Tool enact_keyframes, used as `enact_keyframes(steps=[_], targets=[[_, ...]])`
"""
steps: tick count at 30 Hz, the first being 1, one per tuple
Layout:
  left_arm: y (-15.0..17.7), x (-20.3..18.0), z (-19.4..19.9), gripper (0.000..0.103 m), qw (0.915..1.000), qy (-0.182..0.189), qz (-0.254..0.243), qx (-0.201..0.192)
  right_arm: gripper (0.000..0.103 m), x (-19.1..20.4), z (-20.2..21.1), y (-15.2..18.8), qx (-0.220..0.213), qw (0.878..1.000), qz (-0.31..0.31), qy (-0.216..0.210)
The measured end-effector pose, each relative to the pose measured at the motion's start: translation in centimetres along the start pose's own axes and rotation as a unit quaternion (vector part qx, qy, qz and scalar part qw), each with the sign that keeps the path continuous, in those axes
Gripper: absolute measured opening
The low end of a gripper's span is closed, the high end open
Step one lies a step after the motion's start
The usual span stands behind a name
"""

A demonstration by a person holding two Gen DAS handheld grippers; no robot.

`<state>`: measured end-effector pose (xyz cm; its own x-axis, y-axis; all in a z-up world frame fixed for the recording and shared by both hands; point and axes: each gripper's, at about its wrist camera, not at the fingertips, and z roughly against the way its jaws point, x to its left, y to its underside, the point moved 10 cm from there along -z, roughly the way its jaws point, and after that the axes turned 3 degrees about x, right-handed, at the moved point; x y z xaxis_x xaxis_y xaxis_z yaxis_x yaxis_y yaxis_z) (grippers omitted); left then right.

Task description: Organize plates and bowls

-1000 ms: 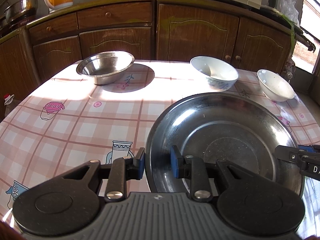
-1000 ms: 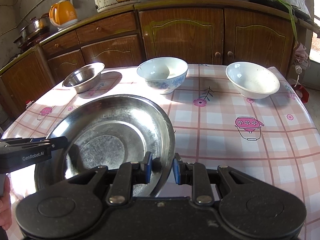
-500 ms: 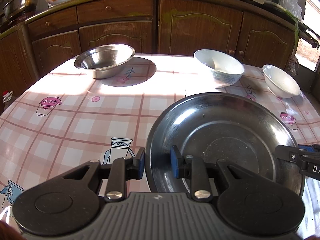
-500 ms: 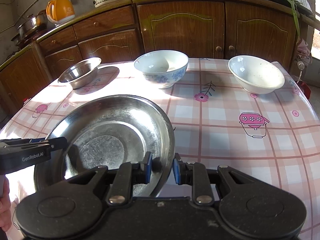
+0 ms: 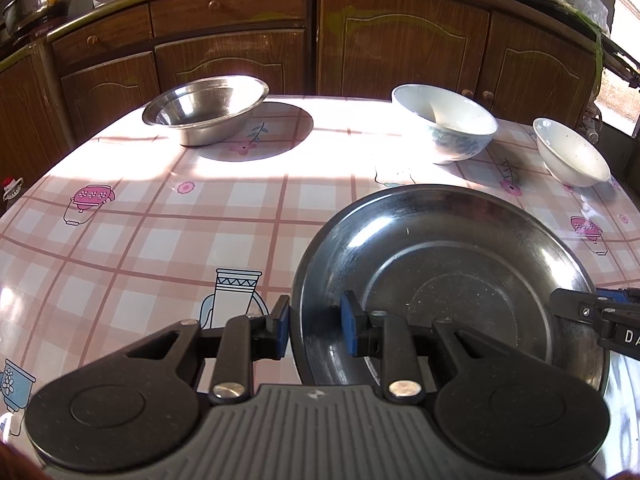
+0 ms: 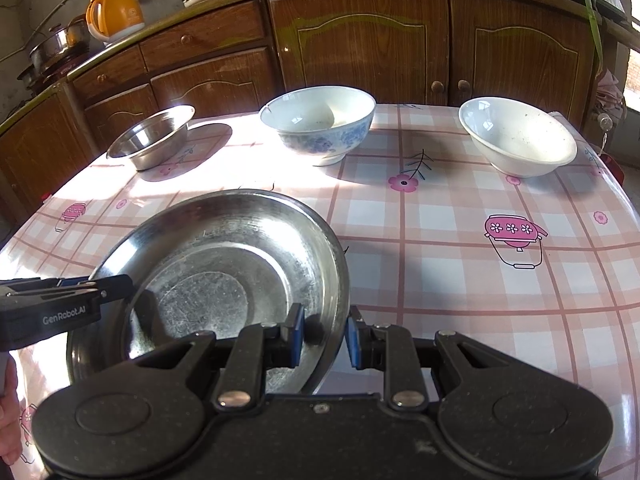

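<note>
A large steel plate (image 5: 452,280) is held over the table by both grippers. My left gripper (image 5: 314,330) is shut on its left rim. My right gripper (image 6: 322,338) is shut on its right rim, and the plate (image 6: 224,276) fills the lower left of the right wrist view. At the far side stand a small steel bowl (image 5: 204,110), a blue-patterned white bowl (image 5: 444,124) and a plain white bowl (image 5: 570,152). They also show in the right wrist view: steel bowl (image 6: 150,138), patterned bowl (image 6: 320,122), white bowl (image 6: 518,136).
The table has a pink checked cloth (image 5: 160,220). Brown wooden cabinets (image 5: 400,40) run behind it. An orange kettle (image 6: 114,12) and a pot (image 5: 36,0) stand on the counter at the left.
Both grippers and the plate have moved forward toward the far bowls, which look nearer and lower in view. The grip on the plate is unchanged.
</note>
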<state>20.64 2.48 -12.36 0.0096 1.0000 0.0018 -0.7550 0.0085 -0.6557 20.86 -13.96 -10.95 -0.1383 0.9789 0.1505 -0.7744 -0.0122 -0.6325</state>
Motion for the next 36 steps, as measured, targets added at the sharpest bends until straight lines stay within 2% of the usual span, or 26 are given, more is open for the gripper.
enact_keyframes(steps=[4, 7, 11, 19, 22, 23, 25, 26, 31, 33, 36], targets=[[0.1, 0.0, -0.4, 0.026, 1.0000, -0.002, -0.001, 0.002, 0.028, -0.1, -0.4, 0.1, 0.001, 1.000, -0.001, 0.000], [0.0, -0.4, -0.4, 0.026, 0.9996, -0.013, -0.021, -0.009, 0.027, 0.1, -0.8, 0.0, -0.002, 1.000, 0.018, 0.013], [-0.4, 0.2, -0.8, 0.025, 0.9999, 0.001, 0.009, -0.009, 0.025, -0.4, -0.8, -0.3, -0.011, 1.000, -0.008, 0.004], [-0.7, -0.1, -0.7, 0.024, 0.9999, -0.002, -0.001, -0.016, 0.025, -0.9, -1.7, 0.1, 0.000, 1.000, -0.011, 0.003], [-0.7, -0.1, -0.8, 0.024, 0.9999, -0.003, -0.001, -0.016, 0.025, -0.9, -1.5, -0.2, -0.006, 1.000, 0.003, 0.021], [-0.7, 0.0, -0.7, 0.024, 0.9999, -0.002, 0.001, -0.015, 0.027, -1.0, -1.4, -0.3, -0.008, 1.000, 0.005, 0.024], [-0.7, 0.1, -0.6, 0.025, 0.9999, -0.004, 0.002, -0.016, 0.054, -1.3, -1.0, -0.4, -0.014, 0.999, 0.006, 0.035], [-0.8, 0.3, -0.4, 0.027, 0.9998, -0.007, 0.004, -0.018, 0.058, -1.6, -0.8, -0.5, -0.019, 0.999, 0.004, 0.041], [-1.2, 0.8, 1.0, 0.039, 0.9994, -0.012, 0.013, -0.029, 0.059, -2.2, 0.9, -0.8, -0.033, 0.998, -0.005, 0.044], [-1.3, 0.9, 1.6, 0.048, 0.9994, -0.016, 0.009, -0.031, 0.059, -1.9, 1.7, -1.0, -0.039, 0.998, -0.002, 0.046], [-1.4, 1.0, 2.6, 0.054, 0.9992, -0.021, 0.010, -0.033, 0.063, -1.3, 2.9, -1.3, -0.045, 0.998, 0.005, 0.041]])
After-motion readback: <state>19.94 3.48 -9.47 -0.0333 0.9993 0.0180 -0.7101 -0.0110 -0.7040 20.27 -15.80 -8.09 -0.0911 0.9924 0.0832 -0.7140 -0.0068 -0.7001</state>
